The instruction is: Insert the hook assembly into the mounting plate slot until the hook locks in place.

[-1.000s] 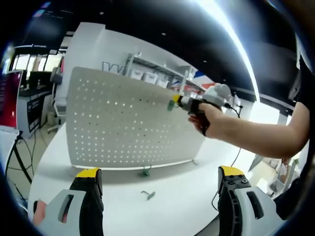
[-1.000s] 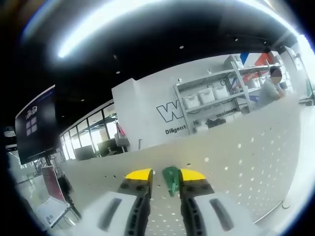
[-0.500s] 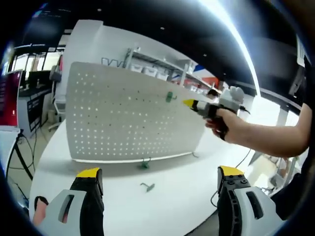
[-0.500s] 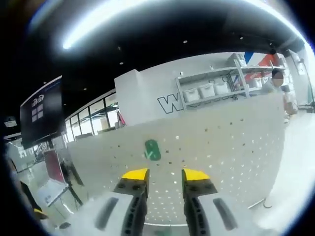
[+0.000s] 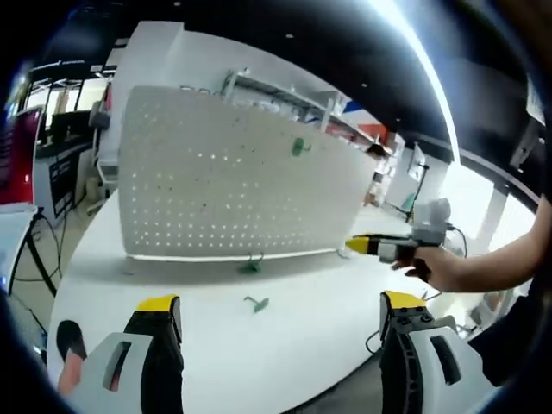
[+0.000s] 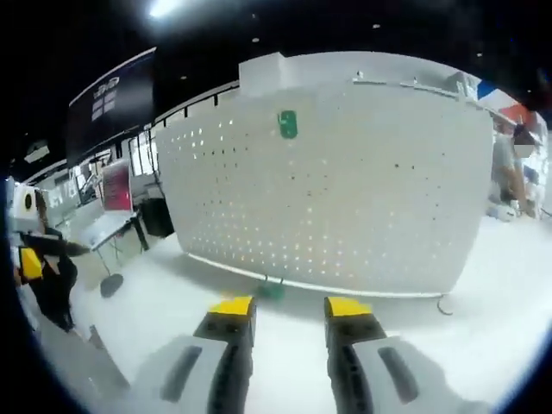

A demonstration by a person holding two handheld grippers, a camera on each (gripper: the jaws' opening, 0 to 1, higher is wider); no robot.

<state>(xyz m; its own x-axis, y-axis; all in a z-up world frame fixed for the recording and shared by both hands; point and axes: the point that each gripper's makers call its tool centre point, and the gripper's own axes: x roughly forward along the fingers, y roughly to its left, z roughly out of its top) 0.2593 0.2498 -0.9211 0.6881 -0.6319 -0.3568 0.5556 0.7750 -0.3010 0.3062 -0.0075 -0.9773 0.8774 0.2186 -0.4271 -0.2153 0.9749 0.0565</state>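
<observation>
Over white table [image 5: 207, 345] | right gripper [image 6: 289, 308] level, released | left gripper [image 5: 280, 312] spread wide | green hook [image 6: 287, 124] on pegboard [image 6: 362, 190]

A pegboard [image 5: 233, 185] stands upright on a table [image 5: 216, 345], toward the table's far side. One hook [image 5: 298, 147] sits on the board, high up and right of the board's middle in the left gripper view. A second hook [image 5: 251, 264] lies on the table just at the foot of the board. A third hook [image 5: 256, 303] lies nearer to the left gripper [image 5: 280, 315], well apart from the board. The right gripper [image 5: 366, 245] is to the right of the board's lower corner, above the table. Behind the board stand shelves [image 5: 276, 90] against a wall
</observation>
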